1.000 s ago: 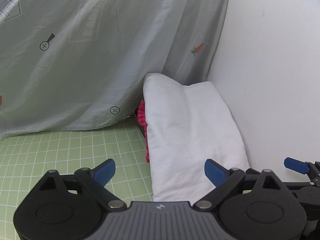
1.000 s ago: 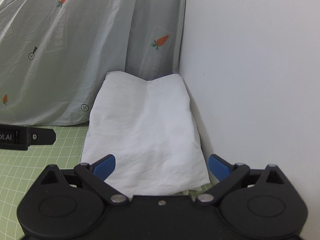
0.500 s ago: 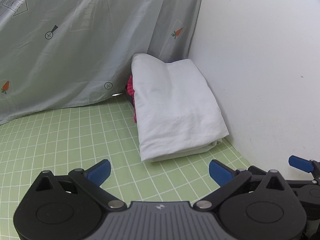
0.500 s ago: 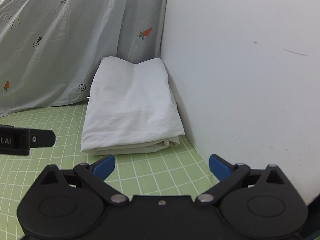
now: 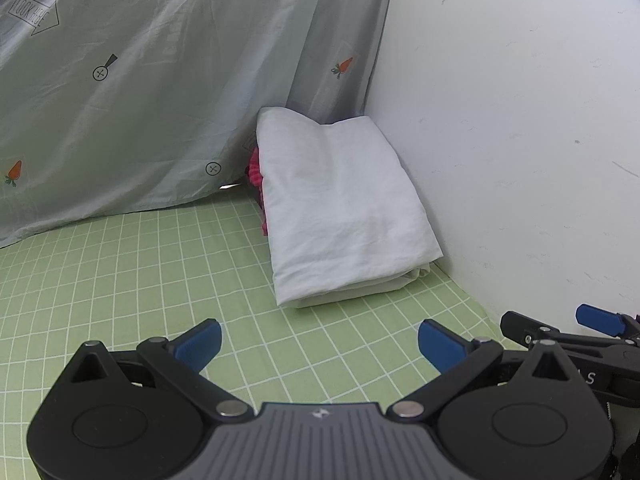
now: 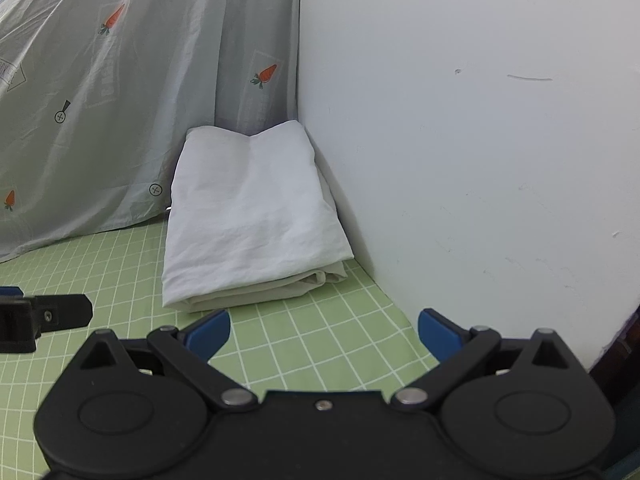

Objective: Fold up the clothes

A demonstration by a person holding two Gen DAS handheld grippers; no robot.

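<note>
Where carrots dot, "LOOK HERE" arrow

Home bedroom: checked bedsheet, curtain

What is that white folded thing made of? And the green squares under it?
The white folded garment looks like soft matte woven cloth, maybe cotton: it creases finely. The green checked sheet also looks like thin fabric, though it could be a printed mat.

Folded cloth lies against wall, seemingly atop another garment.
</note>
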